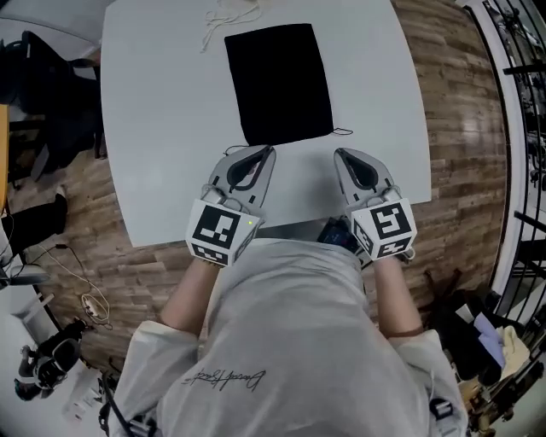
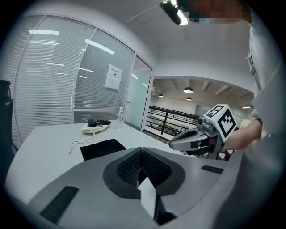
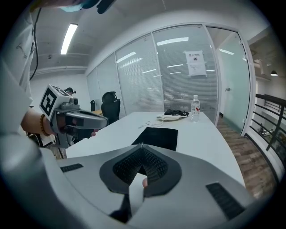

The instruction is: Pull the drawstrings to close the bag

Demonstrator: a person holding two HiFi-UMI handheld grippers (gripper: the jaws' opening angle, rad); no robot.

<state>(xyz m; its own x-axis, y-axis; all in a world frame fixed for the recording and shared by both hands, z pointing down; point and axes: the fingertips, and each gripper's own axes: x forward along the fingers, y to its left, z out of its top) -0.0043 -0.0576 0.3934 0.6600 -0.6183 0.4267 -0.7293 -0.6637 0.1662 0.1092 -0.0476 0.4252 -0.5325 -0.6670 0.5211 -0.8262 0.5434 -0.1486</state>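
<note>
- The left gripper [image 1: 267, 151] is hovering over the near edge of the white table [image 1: 162, 128]. Its jaws are pressing together with nothing between them, as the left gripper view [image 2: 142, 150] is showing.
- The right gripper [image 1: 339, 153] is hovering level with it, well apart to its right. Its jaws are likewise meeting on nothing [image 3: 142, 146].
- The black bag [image 1: 278, 81] is lying flat on the table just ahead of both tools. Its near edge is sitting right in front of the left gripper's tips, and it is lying ahead and to the left of the right gripper's tips. Neither tool is touching it.
- A thin black cord [image 1: 343, 131] is trailing from the bag's near right corner, just ahead of the right gripper's tips.
- Far beyond the bag from both tools, a pale pouch with white strings [image 1: 229, 17] is resting near the table's far end, with a water bottle [image 3: 195, 108] standing close by it.
- Each tool is appearing in the other's camera: the right one off to the right of the left gripper's jaws [image 2: 190, 139], the left one off to the left of the right gripper's jaws [image 3: 78, 118].
</note>
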